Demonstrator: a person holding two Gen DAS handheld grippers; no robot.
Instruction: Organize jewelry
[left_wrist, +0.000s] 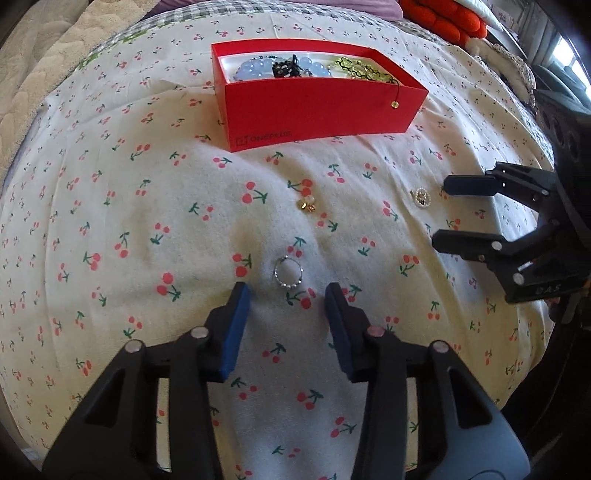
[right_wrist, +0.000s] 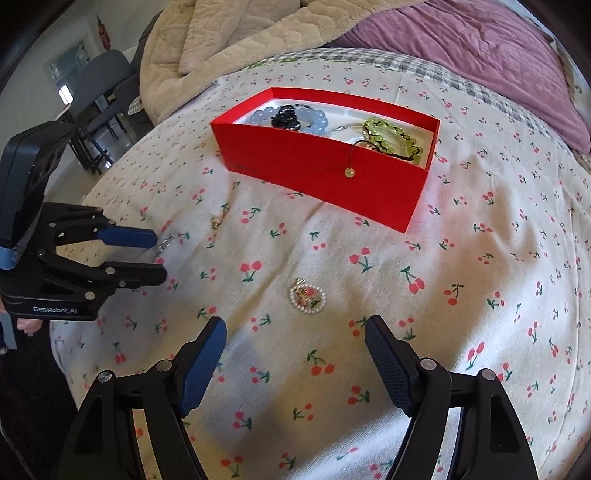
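A red box (left_wrist: 317, 110) (right_wrist: 321, 173) on the cherry-print bedsheet holds blue beads (left_wrist: 255, 68), a black piece (right_wrist: 286, 116) and a green bead bracelet (right_wrist: 395, 138); a small gold charm (right_wrist: 348, 172) hangs over its front wall. A silver ring (left_wrist: 289, 275) (right_wrist: 164, 243) lies just ahead of my open left gripper (left_wrist: 288, 295) (right_wrist: 160, 254). A round pearl brooch (right_wrist: 307, 295) (left_wrist: 421, 196) lies just ahead of my open right gripper (right_wrist: 295, 328) (left_wrist: 439, 214). A small gold earring (left_wrist: 307, 205) (right_wrist: 217, 220) lies between ring and box.
The sheet (right_wrist: 480, 277) covers a bed. A beige quilt (right_wrist: 229, 33) and purple blanket (right_wrist: 461, 44) lie behind the box. Orange plush (left_wrist: 443, 18) sits at the far right of the left wrist view. Chairs (right_wrist: 99, 96) stand beyond the bed's left edge.
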